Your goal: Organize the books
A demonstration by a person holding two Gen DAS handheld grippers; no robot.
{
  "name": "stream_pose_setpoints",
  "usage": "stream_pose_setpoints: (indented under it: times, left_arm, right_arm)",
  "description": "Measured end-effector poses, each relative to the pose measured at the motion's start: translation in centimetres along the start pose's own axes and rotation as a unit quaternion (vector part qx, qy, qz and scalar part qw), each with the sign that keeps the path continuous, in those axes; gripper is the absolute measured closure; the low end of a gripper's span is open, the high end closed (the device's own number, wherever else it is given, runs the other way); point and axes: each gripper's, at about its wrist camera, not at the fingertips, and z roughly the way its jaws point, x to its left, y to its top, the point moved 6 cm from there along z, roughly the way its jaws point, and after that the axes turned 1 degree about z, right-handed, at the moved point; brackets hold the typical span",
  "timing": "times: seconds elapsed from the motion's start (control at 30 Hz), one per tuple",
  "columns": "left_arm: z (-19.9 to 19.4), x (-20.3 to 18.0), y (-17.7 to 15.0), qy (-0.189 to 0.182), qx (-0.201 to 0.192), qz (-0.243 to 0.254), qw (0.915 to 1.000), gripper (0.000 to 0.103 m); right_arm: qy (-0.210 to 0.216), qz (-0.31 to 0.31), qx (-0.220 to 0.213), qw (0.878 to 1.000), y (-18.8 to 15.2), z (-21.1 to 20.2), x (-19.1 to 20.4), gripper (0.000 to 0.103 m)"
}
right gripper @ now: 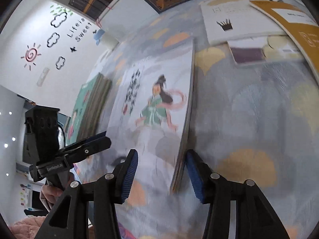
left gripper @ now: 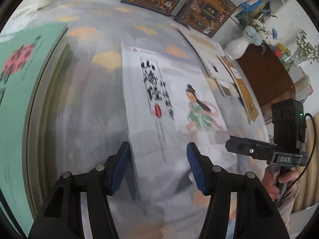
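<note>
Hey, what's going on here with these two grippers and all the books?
A person is sorting books on a patterned table. Both handheld grippers are open around the white illustrated book. The left gripper straddles its near left edge. The right gripper straddles its right edge, which looks raised off the table. A green book pile sits to the left, and more books lie further back.

An illustrated book (left gripper: 175, 103) lies mid-desk (left gripper: 89, 99), a stack (left gripper: 24, 83) to its left, overlapping books (left gripper: 225, 67) to its right.

left wrist: close, left of grey book (left gripper: 169, 103) | right wrist: close, opposite side
</note>
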Motion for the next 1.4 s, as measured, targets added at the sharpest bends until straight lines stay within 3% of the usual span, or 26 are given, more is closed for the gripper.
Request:
stream_pose_setpoints:
  times: [0.17,0.33,0.47,0.63,0.7,0.73,1.1,1.2,1.23,1.4]
  left_arm:
    - [0.5,0.5,1.4,-0.001,-0.008,0.005,1.0000,0.056]
    - [0.5,0.8,1.9,0.009,-0.024,0.015,0.9996,0.061]
    - [0.5,0.9,2.1,0.013,-0.028,0.017,0.9994,0.062]
    - [0.7,0.9,2.4,0.015,-0.027,0.025,0.9992,0.063]
    - [0.7,1.0,2.6,0.009,-0.026,0.019,0.9994,0.063]
    - [0.7,1.1,2.7,0.007,-0.026,0.018,0.9995,0.063]
    - [0.9,0.8,3.0,0.022,-0.027,0.022,0.9991,0.062]
    - [0.8,1.1,3.1,0.012,-0.029,0.006,0.9995,0.062]
    - [0.8,1.2,3.2,0.016,-0.030,0.000,0.9994,0.067]
    - [0.7,1.1,3.4,0.026,-0.027,-0.001,0.9993,0.068]
  right_arm:
    - [0.021,0.005,-0.006,1.000,1.7,0.6,-0.4,0.055]
    - [0.076,0.030,-0.009,0.997,2.4,0.7,-1.3,0.057]
    - [0.088,0.033,-0.003,0.996,2.9,1.0,-1.6,0.060]
    - [0.072,0.010,-0.009,0.997,4.0,1.6,-0.9,0.064]
    - [0.045,-0.007,-0.018,0.999,4.3,1.8,-0.9,0.083]
    - [0.028,-0.012,-0.025,0.999,4.5,2.0,-1.1,0.085]
    - [0.051,-0.014,-0.047,0.997,4.5,1.9,-2.0,0.088]
    - [0.046,-0.010,-0.059,0.997,4.3,1.9,-1.9,0.088]
    - [0.043,-0.006,-0.063,0.997,4.3,1.9,-1.9,0.087]
    - [0.000,-0.001,-0.067,0.998,4.2,1.5,-0.9,0.084]
